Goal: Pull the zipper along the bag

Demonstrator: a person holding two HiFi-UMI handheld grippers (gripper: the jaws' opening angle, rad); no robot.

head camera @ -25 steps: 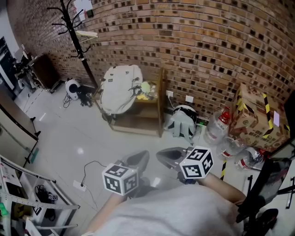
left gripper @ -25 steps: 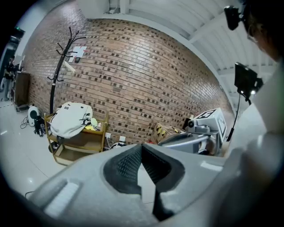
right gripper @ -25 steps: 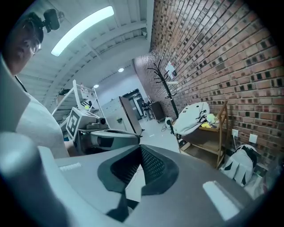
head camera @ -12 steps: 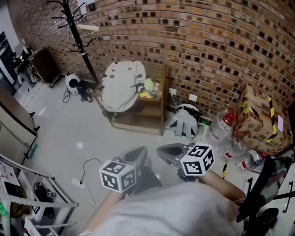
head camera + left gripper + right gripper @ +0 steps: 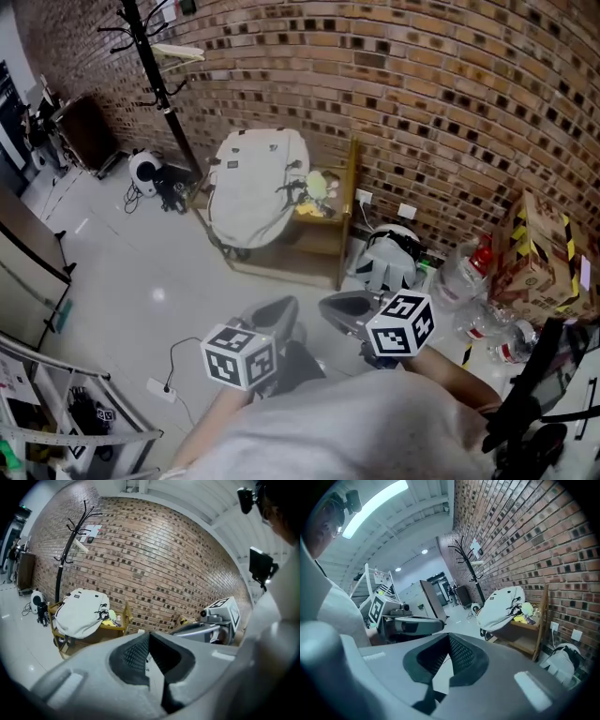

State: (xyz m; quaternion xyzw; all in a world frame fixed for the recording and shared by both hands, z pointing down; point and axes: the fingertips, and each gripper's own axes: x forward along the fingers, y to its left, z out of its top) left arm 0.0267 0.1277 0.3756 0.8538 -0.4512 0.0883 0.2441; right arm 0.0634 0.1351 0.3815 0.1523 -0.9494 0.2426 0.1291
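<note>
A person stands well apart from a pale grey bag, which lies slumped over a low wooden cart against the brick wall, beside a coat stand. The 2 grippers are held close to the body. The left gripper has its jaws closed with nothing between them, and the right gripper likewise shows its jaws together and empty. The task looks not yet begun, as neither gripper is near the bag. The zipper itself is too small to make out from here; dark straps or pulls hang at the bag's right edge, next to a yellow item. The bag appears soft, light and likely to bunch, so 1 gripper would probably need to pinch the fabric by the zipper track while the other takes the small pull tab.
</note>
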